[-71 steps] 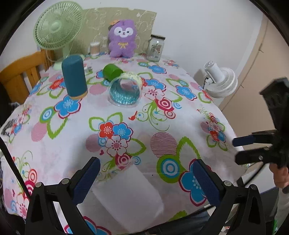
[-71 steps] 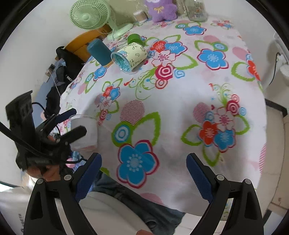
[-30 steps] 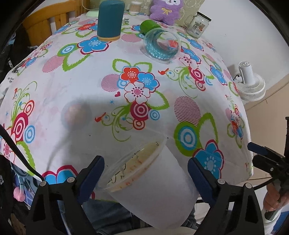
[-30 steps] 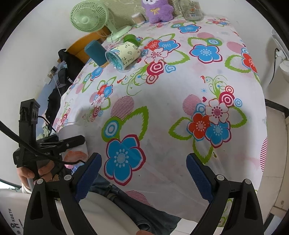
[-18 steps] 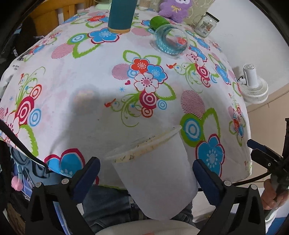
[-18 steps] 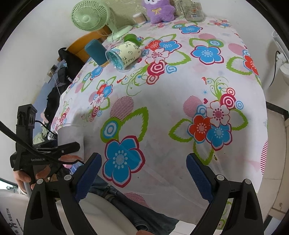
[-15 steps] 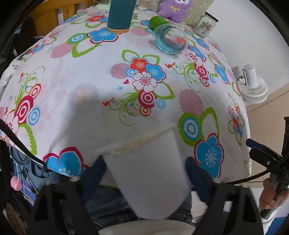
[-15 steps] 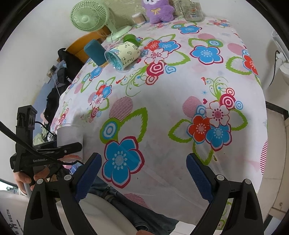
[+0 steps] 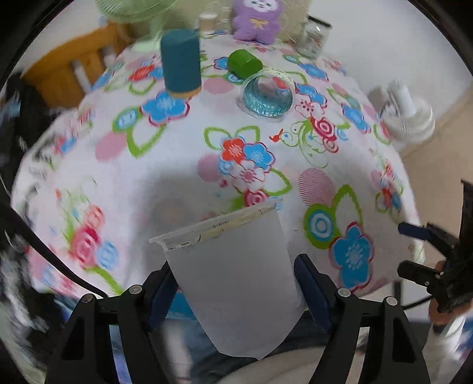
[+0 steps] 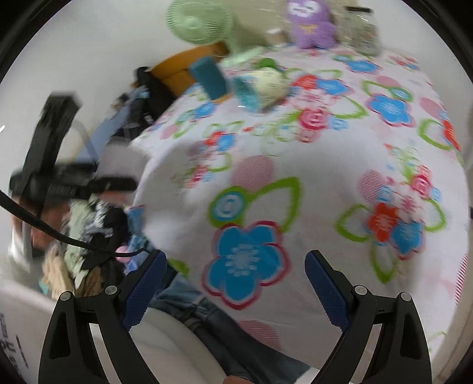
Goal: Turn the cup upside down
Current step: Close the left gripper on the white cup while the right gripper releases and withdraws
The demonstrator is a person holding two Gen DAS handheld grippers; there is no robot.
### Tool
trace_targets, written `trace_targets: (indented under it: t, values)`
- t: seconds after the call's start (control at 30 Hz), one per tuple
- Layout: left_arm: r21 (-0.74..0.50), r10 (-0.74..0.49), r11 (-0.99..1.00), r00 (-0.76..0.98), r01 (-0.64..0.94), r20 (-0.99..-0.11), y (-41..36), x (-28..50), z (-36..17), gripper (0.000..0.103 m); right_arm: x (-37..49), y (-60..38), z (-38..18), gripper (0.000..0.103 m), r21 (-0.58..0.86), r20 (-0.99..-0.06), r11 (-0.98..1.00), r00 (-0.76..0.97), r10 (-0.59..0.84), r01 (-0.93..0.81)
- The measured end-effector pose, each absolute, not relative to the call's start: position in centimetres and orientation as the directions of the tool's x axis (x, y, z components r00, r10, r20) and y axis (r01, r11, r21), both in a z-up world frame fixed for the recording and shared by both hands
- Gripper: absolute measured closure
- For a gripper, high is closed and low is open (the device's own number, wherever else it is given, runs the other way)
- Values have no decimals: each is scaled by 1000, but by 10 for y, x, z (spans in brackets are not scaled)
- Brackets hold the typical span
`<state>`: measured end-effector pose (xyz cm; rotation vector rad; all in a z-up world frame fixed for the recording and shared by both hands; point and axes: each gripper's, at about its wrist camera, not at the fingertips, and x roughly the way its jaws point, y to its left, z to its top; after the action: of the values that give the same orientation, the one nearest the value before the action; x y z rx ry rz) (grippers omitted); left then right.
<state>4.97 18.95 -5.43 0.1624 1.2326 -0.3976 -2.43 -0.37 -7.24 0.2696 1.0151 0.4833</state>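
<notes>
My left gripper [image 9: 235, 280] is shut on a frosted white plastic cup [image 9: 233, 277]. The cup is held in the air at the near edge of the flowered table [image 9: 177, 183], its rim pointing away toward the table and tilted. In the blurred right wrist view the left gripper [image 10: 88, 180] shows at the far left with the pale cup [image 10: 121, 162] between its fingers. My right gripper [image 10: 235, 283] is open and empty above the table's near edge; it also shows in the left wrist view [image 9: 414, 251] at the right.
On the far part of the table stand a teal cylinder [image 9: 180, 63], a green cup [image 9: 244, 63] and a clear patterned cup on its side [image 9: 267, 94]. Further back are a purple plush toy [image 9: 255, 17], a glass jar [image 9: 314, 40] and a green fan [image 10: 198, 17]. A white fan [image 9: 408, 118] stands off the table at right.
The left gripper's jaws have closed on the cup, from wide apart to pressed against its sides. Both views have tilted up toward the table's far side and are motion-blurred.
</notes>
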Motion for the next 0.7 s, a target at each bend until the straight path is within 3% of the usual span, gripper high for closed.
trace_targets:
  t: [0.17, 0.33, 0.5, 0.7]
  values:
    - [10, -83, 875, 169, 484, -982, 186, 72, -45, 25, -28, 8, -69, 7, 465, -689, 822, 448, 570, -330]
    - [-28, 27, 838, -92, 545, -995, 178, 89, -63, 25, -32, 15, -69, 7, 488, -649, 789, 450, 614, -372]
    - [-148, 98, 823, -394, 548, -914, 170, 96, -87, 24, -37, 19, -70, 7, 502, -618, 765, 453, 643, -402]
    - [-154, 245, 774, -515, 614, -821, 156, 96, -114, 24, -37, 20, -75, 7, 546, -574, 729, 449, 685, -414]
